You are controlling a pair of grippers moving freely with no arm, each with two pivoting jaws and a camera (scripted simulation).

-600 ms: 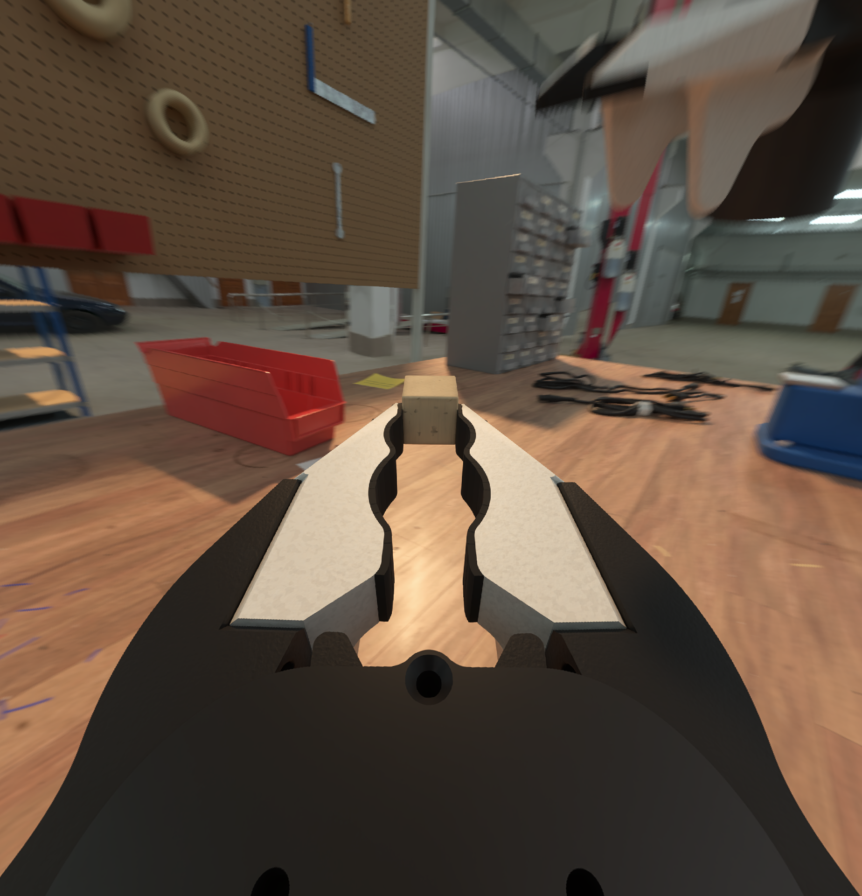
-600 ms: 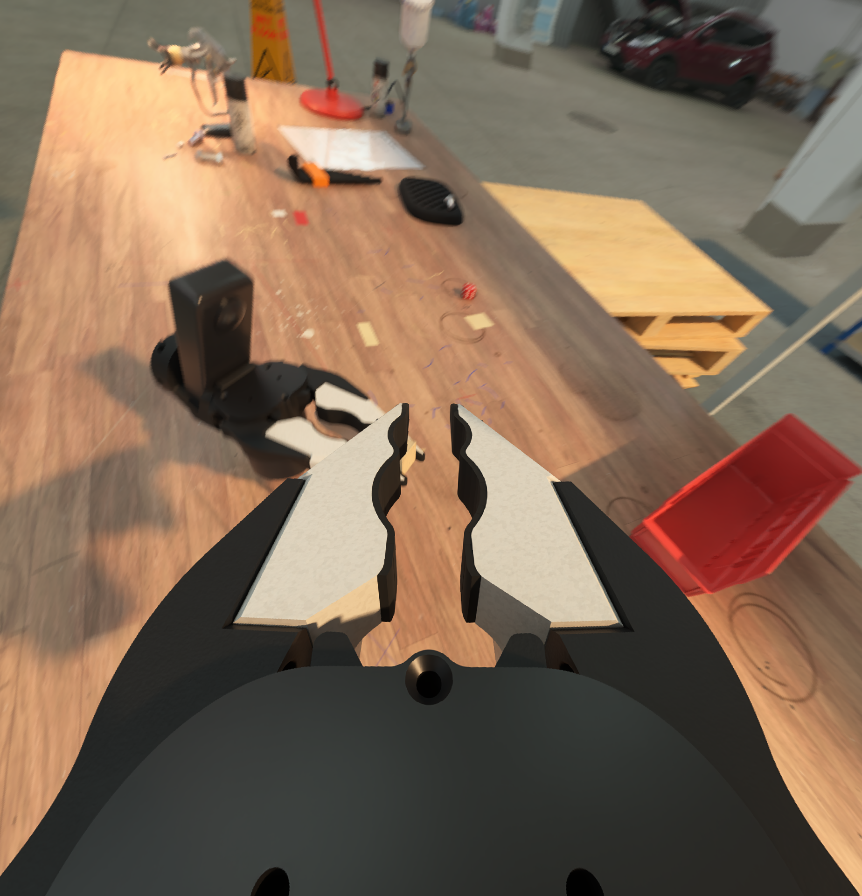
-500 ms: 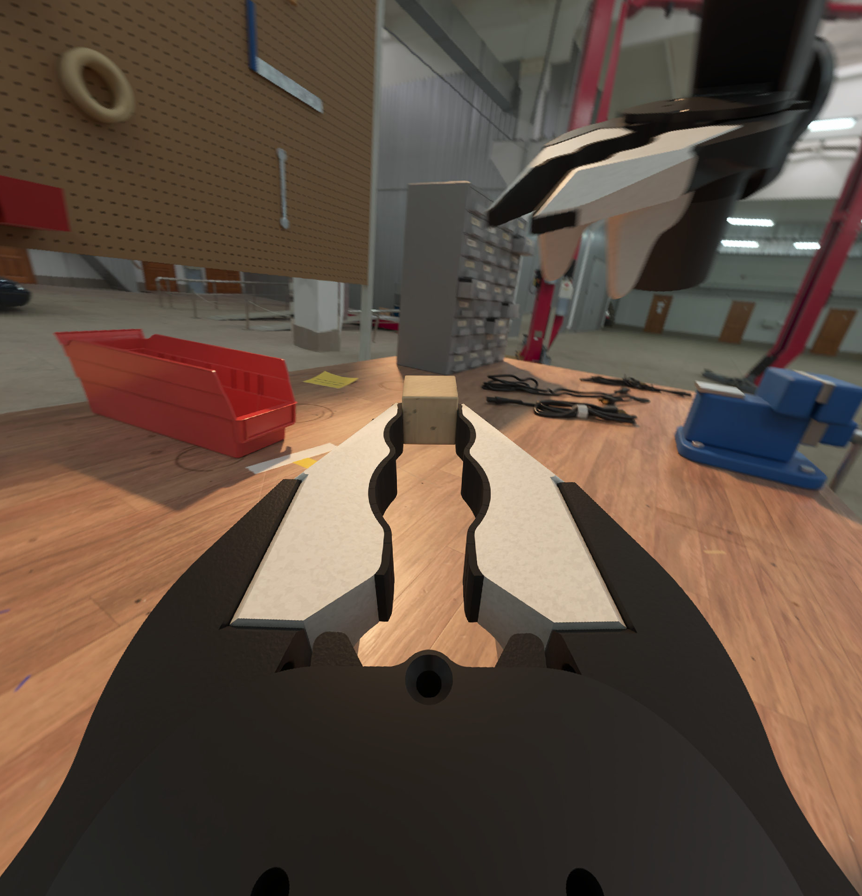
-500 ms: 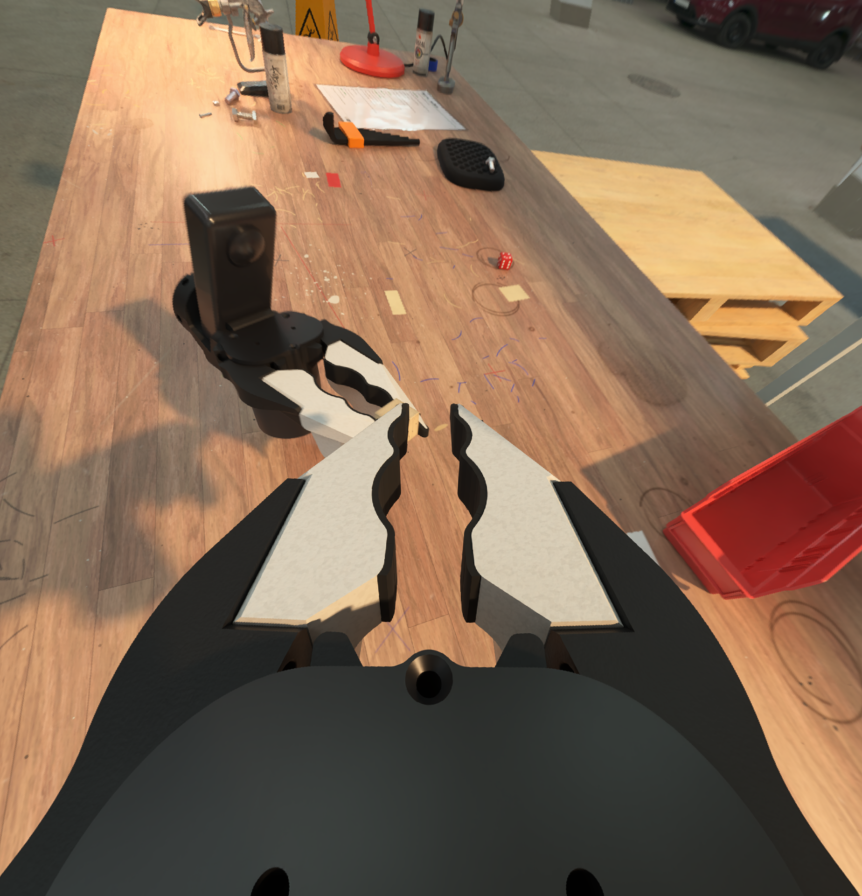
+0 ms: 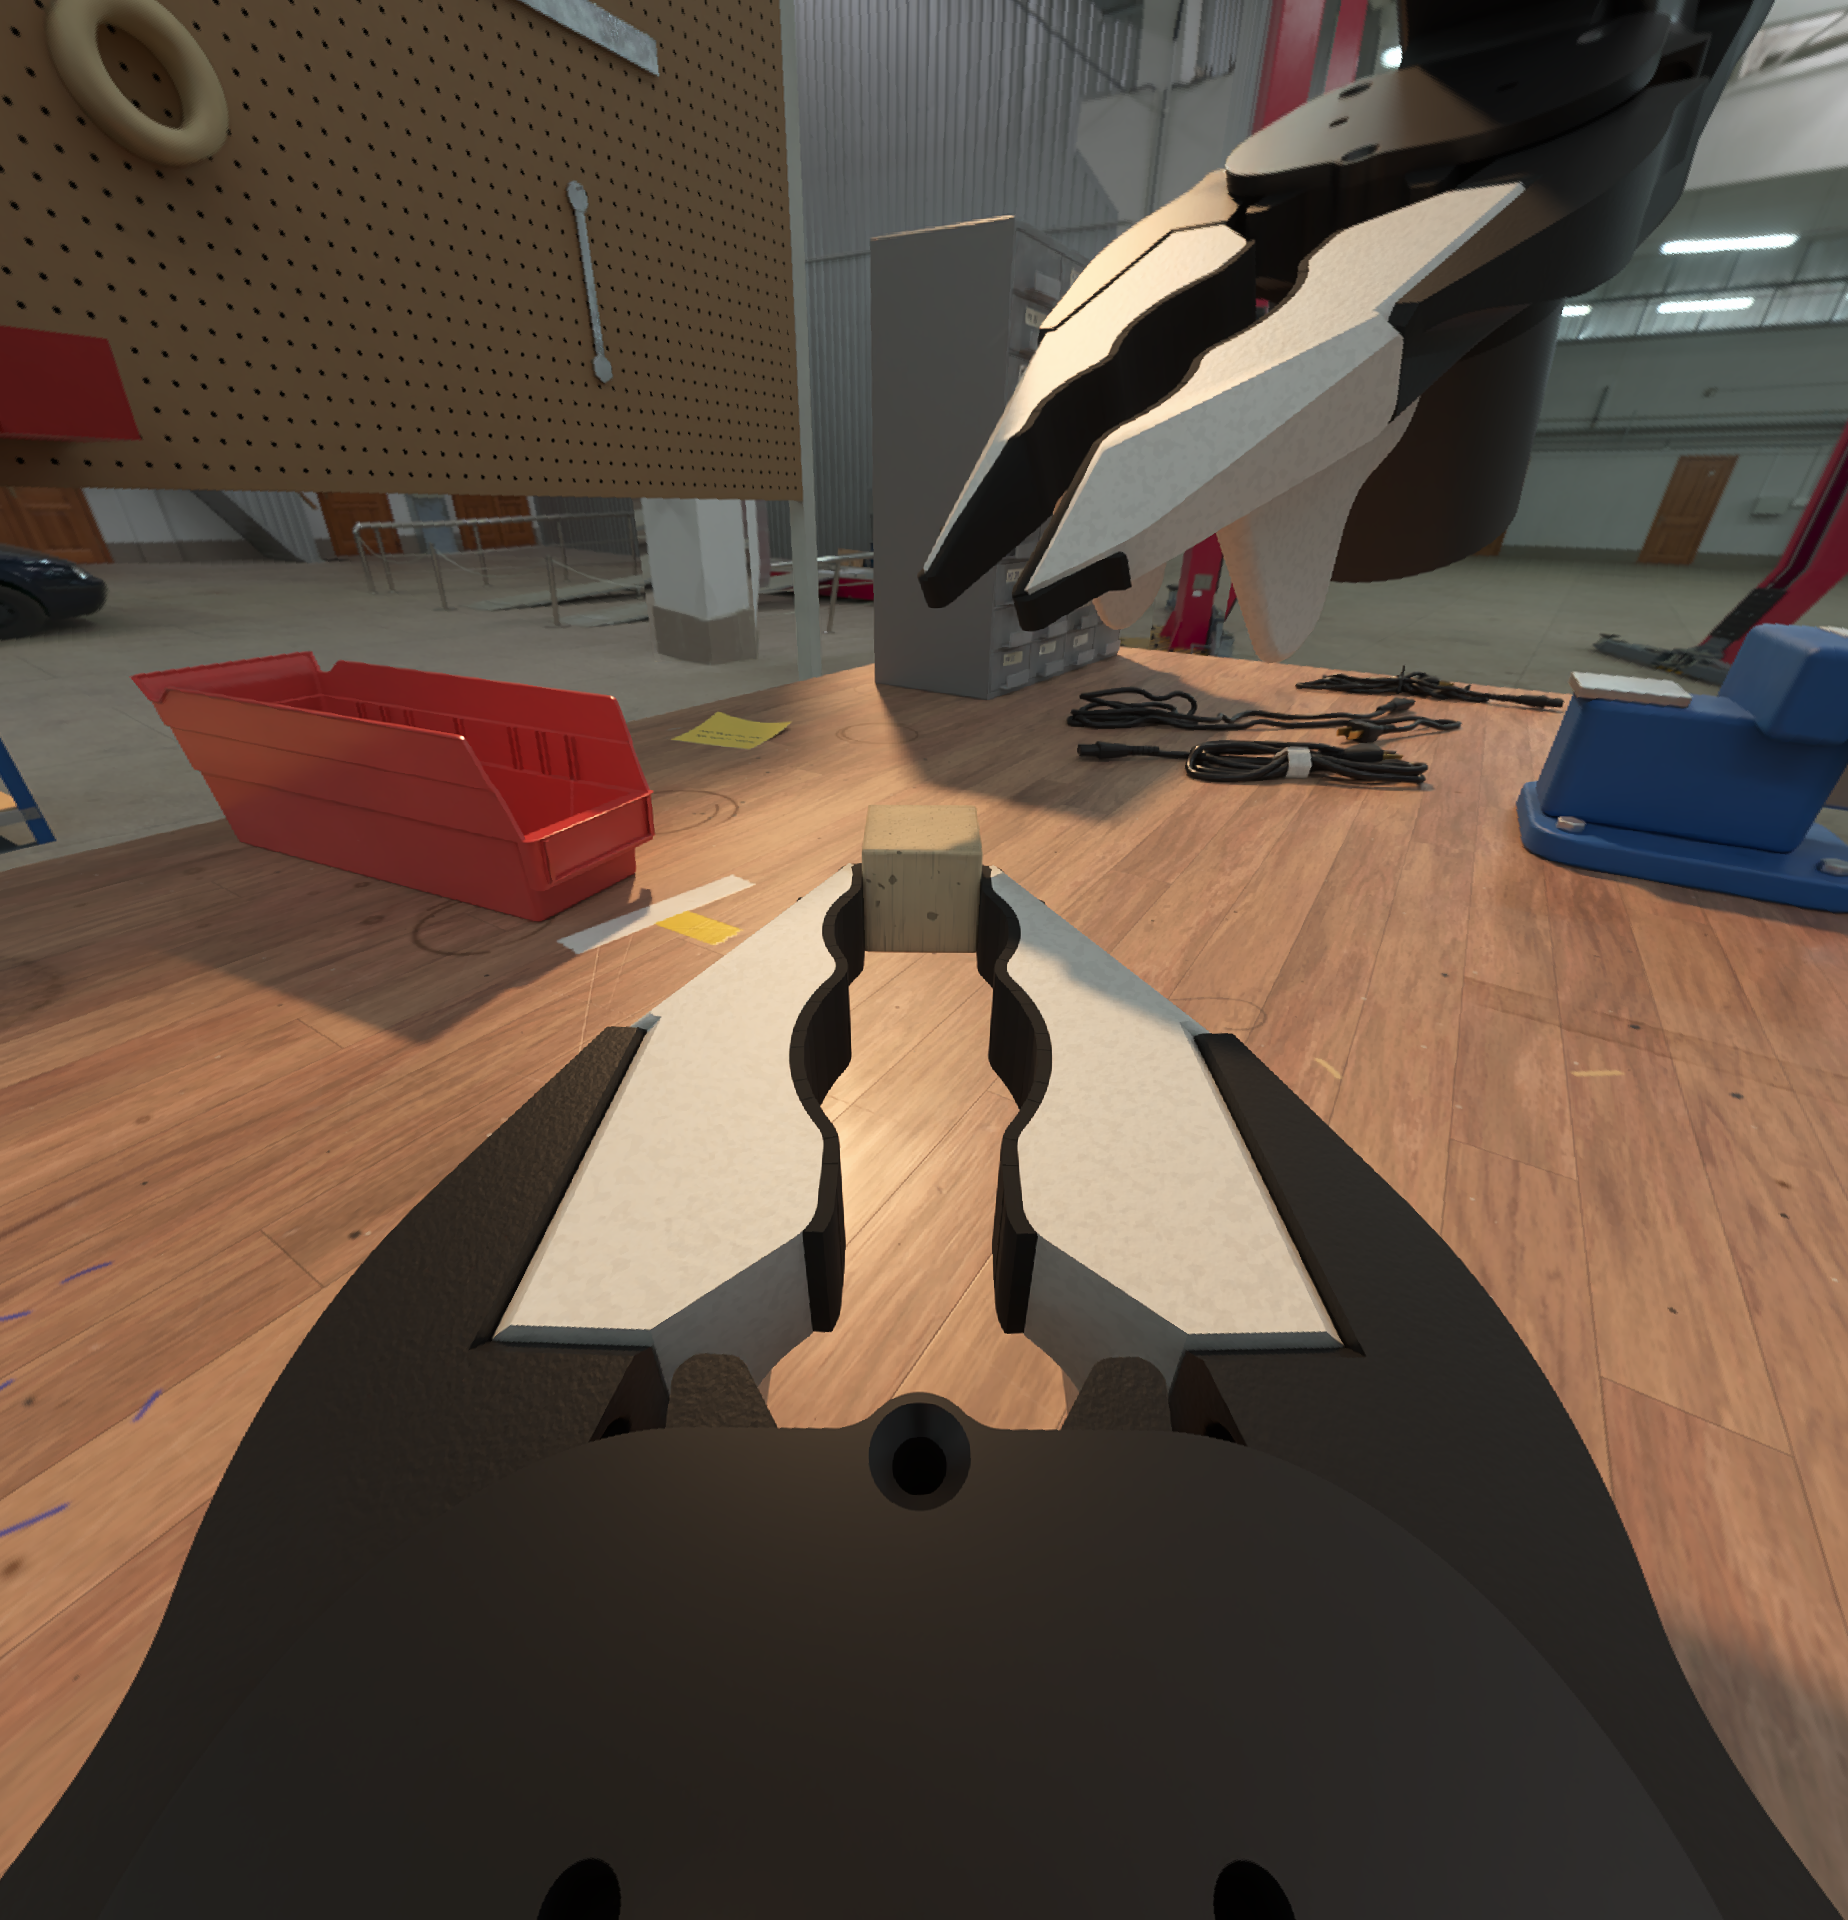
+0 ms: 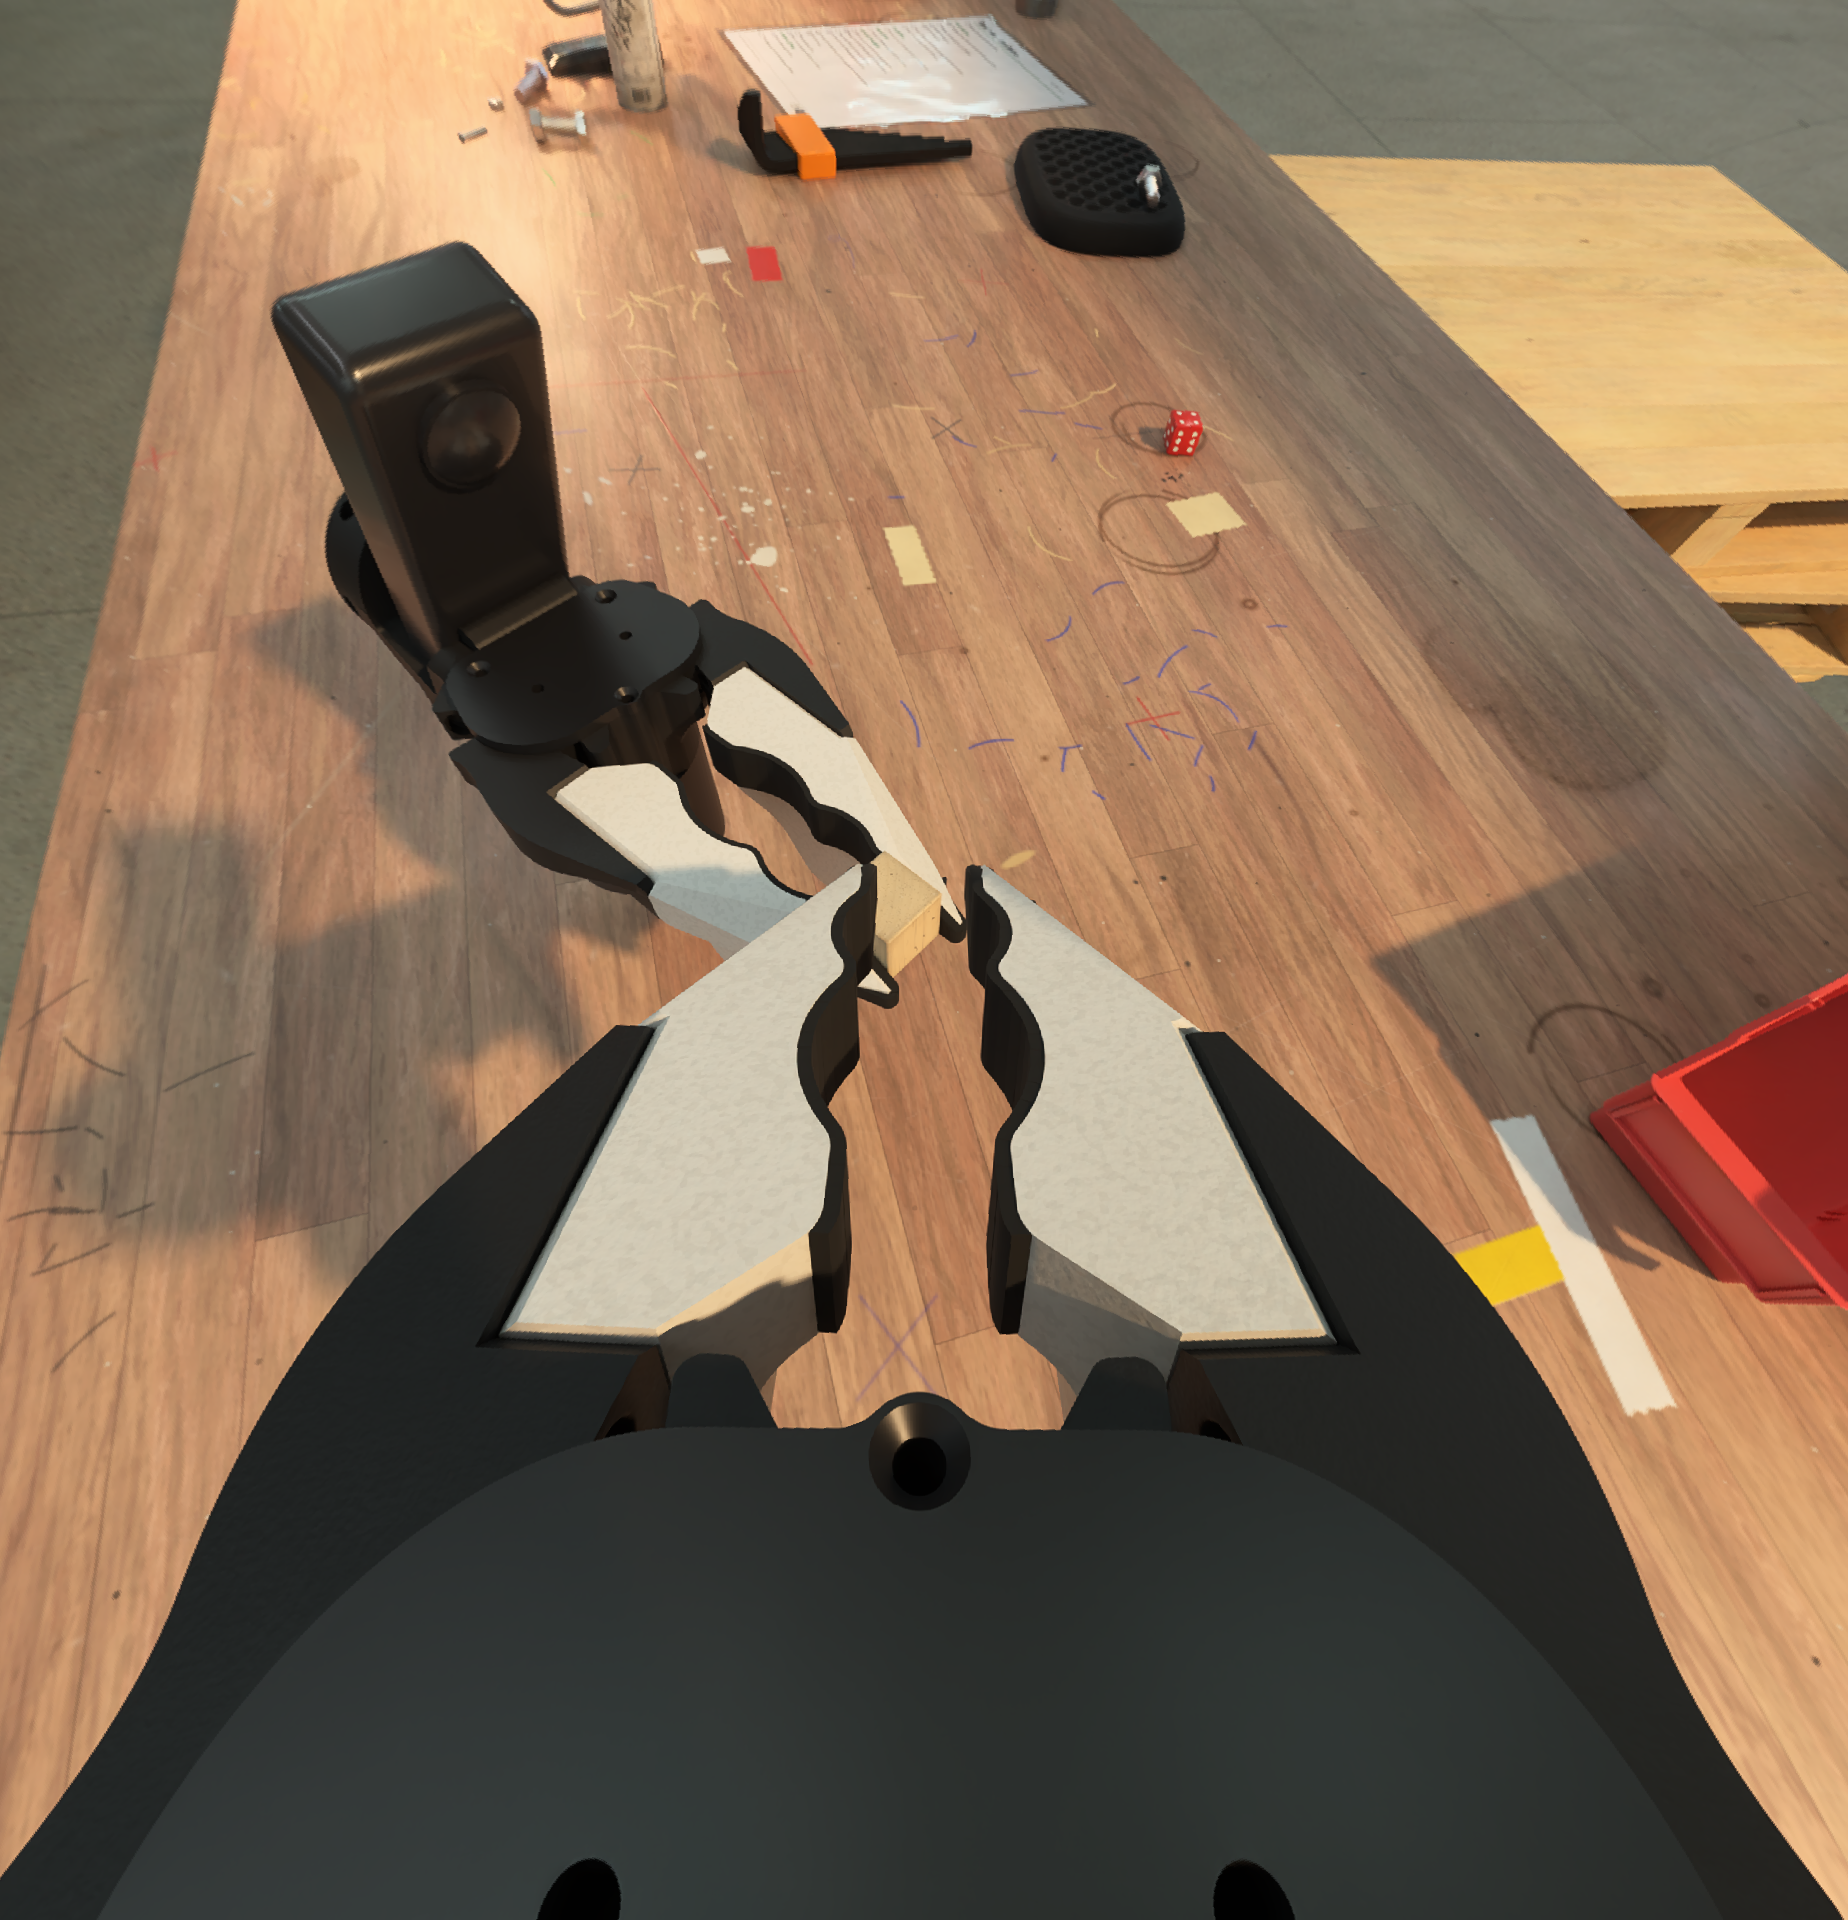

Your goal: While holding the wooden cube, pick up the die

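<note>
Pinched between the tips of the left gripper (image 5: 920,883), a pale wooden cube (image 5: 920,878) sits at the centre of the left wrist view, held just above the wooden workbench (image 5: 1522,1195). Jaws of the right gripper (image 6: 915,894) stand slightly apart with nothing between them.

Compared with half a second ago, the right gripper fills more of the upper right of the left wrist view (image 5: 1013,582) and looks nearer to the cube, its fingers pointing down and to the left. In the right wrist view the left gripper (image 6: 899,904) now sits closer, centre left, and the cube appears right at the right gripper's own fingertips. The red die (image 6: 1183,432) has grown and shifted toward the upper right of that frame, still lying on the bench well apart from both grippers. My reading is that the first half of the task holds, while the approach to the die has barely begun.

Several things are hard to judge. Part of the cube is covered by the right gripper's left finger, so I cannot tell whether they touch or merely overlap in the view. The die does not show in the left wrist view. A red bin (image 6: 1793,1132) is cut off at the right edge.
</note>
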